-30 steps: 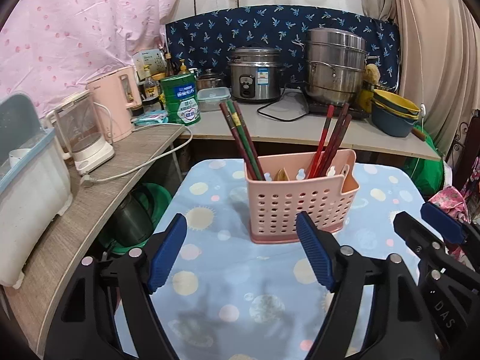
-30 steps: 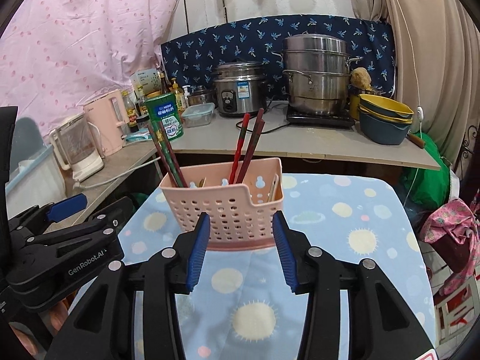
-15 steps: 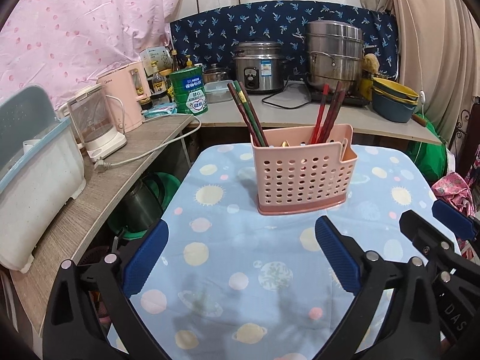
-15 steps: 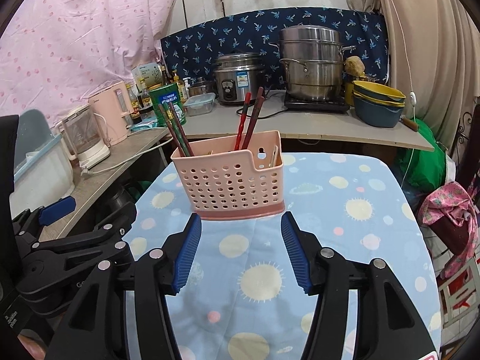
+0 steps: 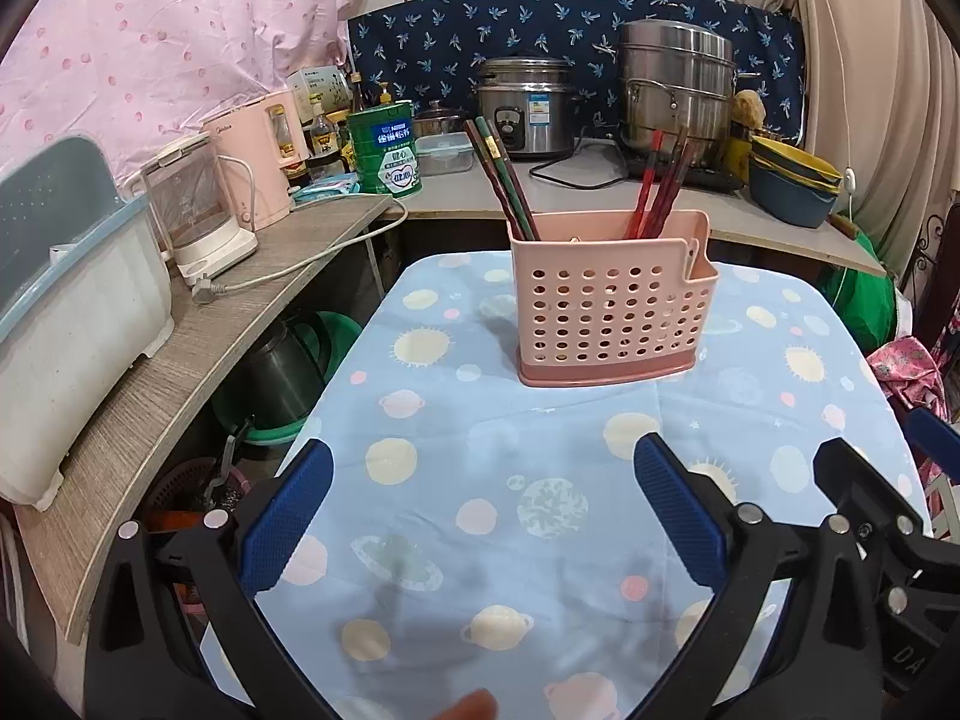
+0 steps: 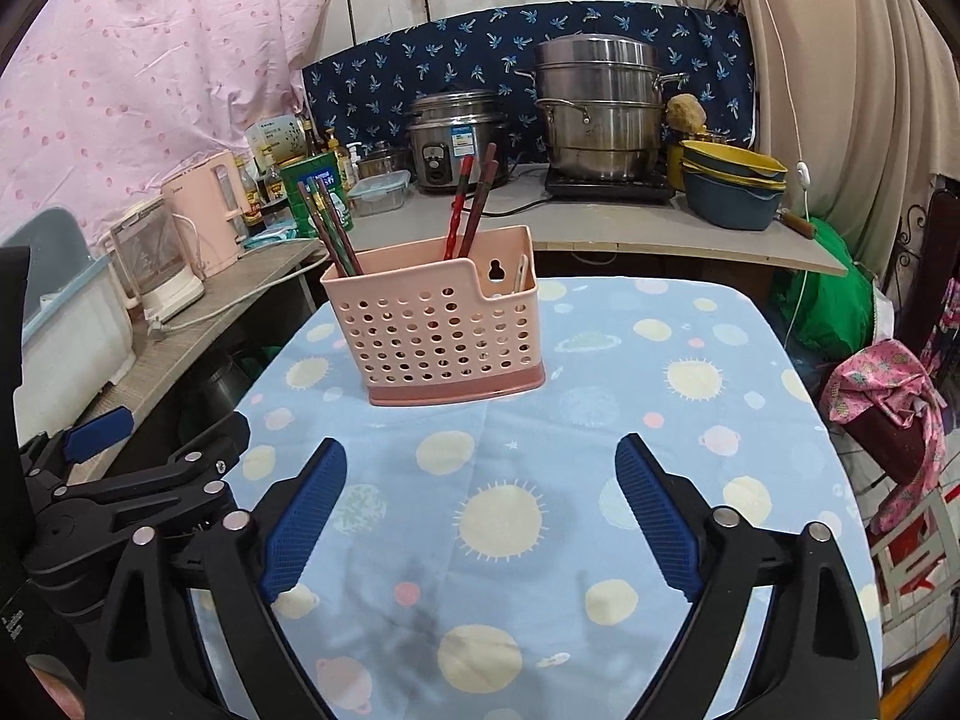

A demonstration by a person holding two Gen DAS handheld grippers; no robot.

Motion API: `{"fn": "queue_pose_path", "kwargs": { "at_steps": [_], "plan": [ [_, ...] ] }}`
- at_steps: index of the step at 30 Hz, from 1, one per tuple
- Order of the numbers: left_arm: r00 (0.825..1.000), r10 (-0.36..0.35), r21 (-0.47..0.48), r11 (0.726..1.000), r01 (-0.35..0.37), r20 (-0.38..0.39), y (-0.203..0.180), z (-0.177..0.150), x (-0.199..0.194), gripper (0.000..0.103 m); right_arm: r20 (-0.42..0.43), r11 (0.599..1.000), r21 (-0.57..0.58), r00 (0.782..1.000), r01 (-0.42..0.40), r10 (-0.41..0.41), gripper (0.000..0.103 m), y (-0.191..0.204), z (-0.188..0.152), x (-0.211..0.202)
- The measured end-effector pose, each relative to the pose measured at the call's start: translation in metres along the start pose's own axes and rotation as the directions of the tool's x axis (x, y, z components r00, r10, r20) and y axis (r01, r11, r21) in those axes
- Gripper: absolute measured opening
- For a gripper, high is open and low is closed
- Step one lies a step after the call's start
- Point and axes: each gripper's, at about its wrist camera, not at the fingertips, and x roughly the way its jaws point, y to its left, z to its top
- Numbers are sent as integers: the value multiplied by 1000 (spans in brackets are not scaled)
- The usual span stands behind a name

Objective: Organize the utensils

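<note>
A pink perforated utensil holder [image 5: 606, 306] stands on the blue planet-print tablecloth [image 5: 492, 480]. It also shows in the right wrist view [image 6: 432, 324]. Dark green-brown chopsticks [image 5: 501, 180] lean in its left end and red chopsticks [image 5: 657, 186] in its right end. A pale utensil [image 6: 521, 273] stands in the low end compartment. My left gripper [image 5: 480, 510] is open and empty, well short of the holder. My right gripper [image 6: 480, 510] is open and empty too, beside the left one.
A wooden side counter [image 5: 198, 360] on the left carries a white dish rack [image 5: 66, 312], a blender jug [image 5: 198, 210] and a pink kettle [image 5: 264, 162]. The back counter holds a rice cooker [image 5: 528, 108], a steel steamer pot [image 5: 678, 84] and stacked bowls [image 5: 792, 186].
Both grippers have pulled back from the holder and opened wider. The holder now stands farther away on the cloth.
</note>
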Motion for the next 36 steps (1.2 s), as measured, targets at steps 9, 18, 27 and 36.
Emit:
{"fn": "queue_pose_path", "kwargs": {
  "at_steps": [9, 18, 27, 36],
  "plan": [
    [1000, 8, 3, 1000, -8, -1, 0, -3, 0, 96, -8, 1000, 0, 1000, 19, -19, 97, -2, -4, 1],
    [1000, 7, 2, 1000, -7, -2, 0, -6, 2, 96, -18, 999, -15, 999, 45, -45, 97, -2, -10, 4],
    [1000, 9, -2, 1000, -9, -14, -1, -8, 5, 96, -27, 999, -12, 998, 50, -51, 97, -3, -12, 6],
    [1000, 9, -1, 1000, -9, -19, -2, -10, 7, 96, -30, 999, -13, 998, 52, -53, 97, -4, -13, 8]
  ]
}}
